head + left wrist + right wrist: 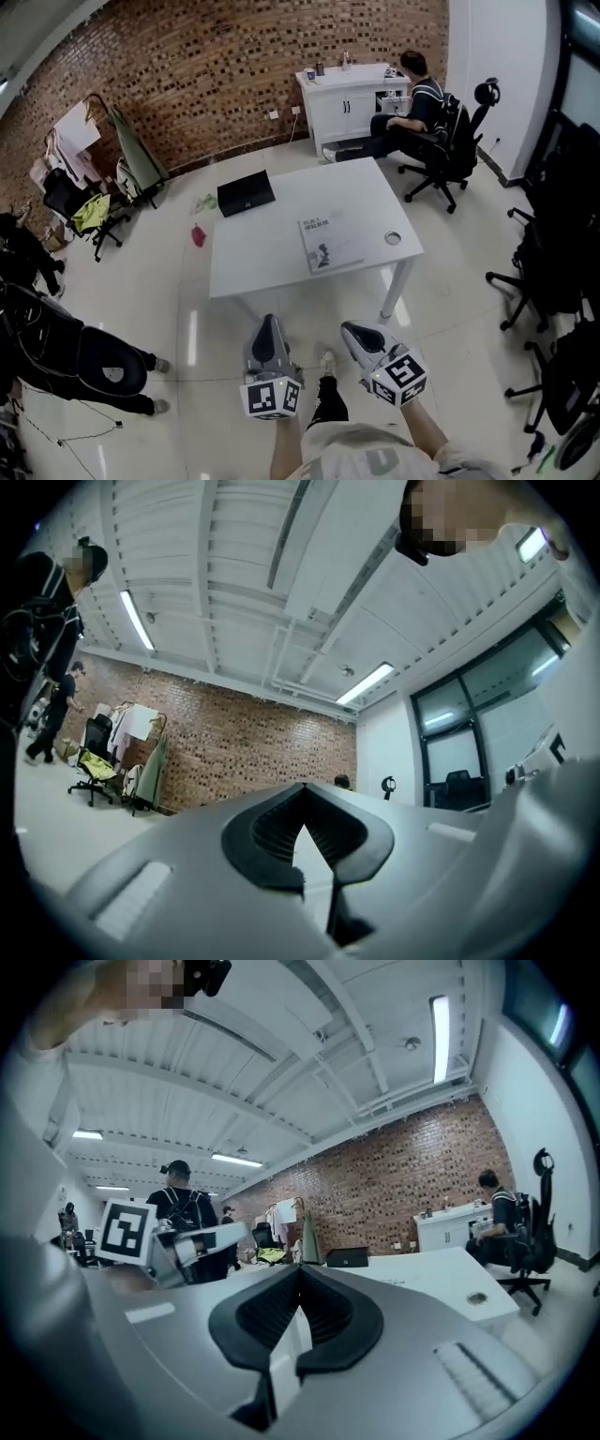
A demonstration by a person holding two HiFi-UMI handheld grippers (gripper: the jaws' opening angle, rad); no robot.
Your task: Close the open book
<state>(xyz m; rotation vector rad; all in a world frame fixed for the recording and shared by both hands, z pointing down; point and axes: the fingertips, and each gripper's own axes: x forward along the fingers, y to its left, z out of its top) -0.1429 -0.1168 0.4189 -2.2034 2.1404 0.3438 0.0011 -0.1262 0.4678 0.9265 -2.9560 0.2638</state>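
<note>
A book (330,244) lies flat on the white table (272,253), right of its middle, with a printed cover face up. Both grippers hang in the air short of the table's near edge, close to my body. My left gripper (269,323) and my right gripper (352,330) point toward the table, and neither touches anything. In the left gripper view the left gripper (302,803) has its jaws together with nothing between them. The right gripper (300,1274) in the right gripper view is likewise shut and empty, with the table (431,1279) ahead of it.
A closed black laptop (246,192) sits on the table's far left corner, and a round cable hole (392,238) is near its right edge. A person sits in an office chair (441,141) by a white cabinet (352,98). More chairs (553,272) stand at the right.
</note>
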